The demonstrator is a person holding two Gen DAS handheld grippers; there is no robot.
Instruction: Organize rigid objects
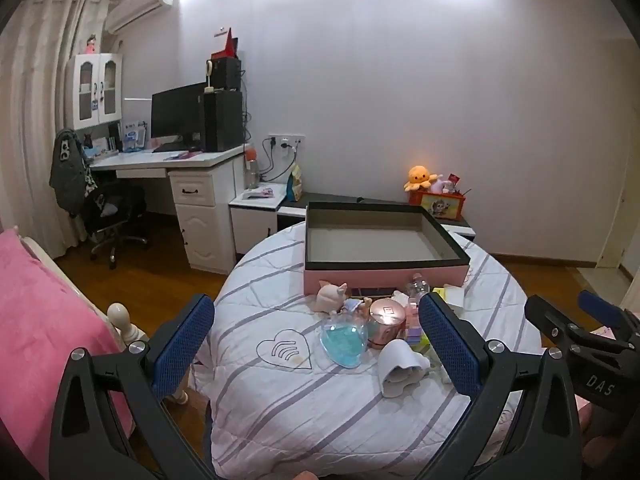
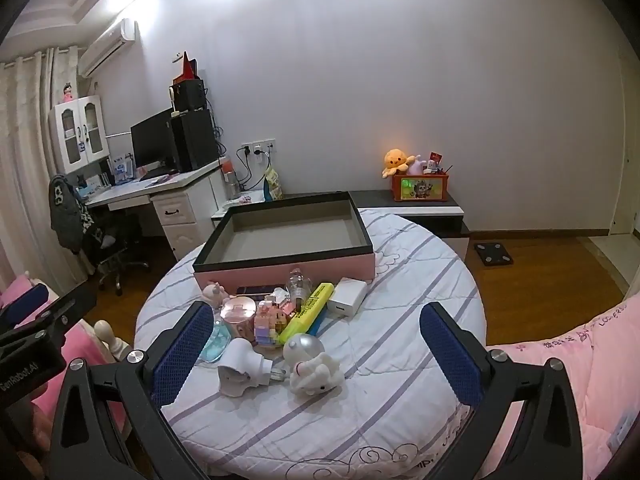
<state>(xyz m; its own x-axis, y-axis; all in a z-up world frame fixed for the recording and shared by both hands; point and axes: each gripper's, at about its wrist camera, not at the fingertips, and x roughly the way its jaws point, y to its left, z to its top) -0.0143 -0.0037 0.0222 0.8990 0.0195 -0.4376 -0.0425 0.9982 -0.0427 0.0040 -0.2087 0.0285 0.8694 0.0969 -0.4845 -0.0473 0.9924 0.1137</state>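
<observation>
We hold our left tool (image 1: pixel 316 344) and right tool (image 2: pixel 316 350) spread apart, gripping nothing, above the small items (image 2: pixel 280 320) heaped on the surface (image 2: pixel 400 360) beside the box (image 2: pixel 288 268).

Left gripper (image 1: pixel 316 344) and right gripper (image 2: pixel 316 344) both gape wide, empty.

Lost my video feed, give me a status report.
Left gripper and right gripper open, empty. Pink box empty; small items piled on table before it. Nothing blocking.
</observation>
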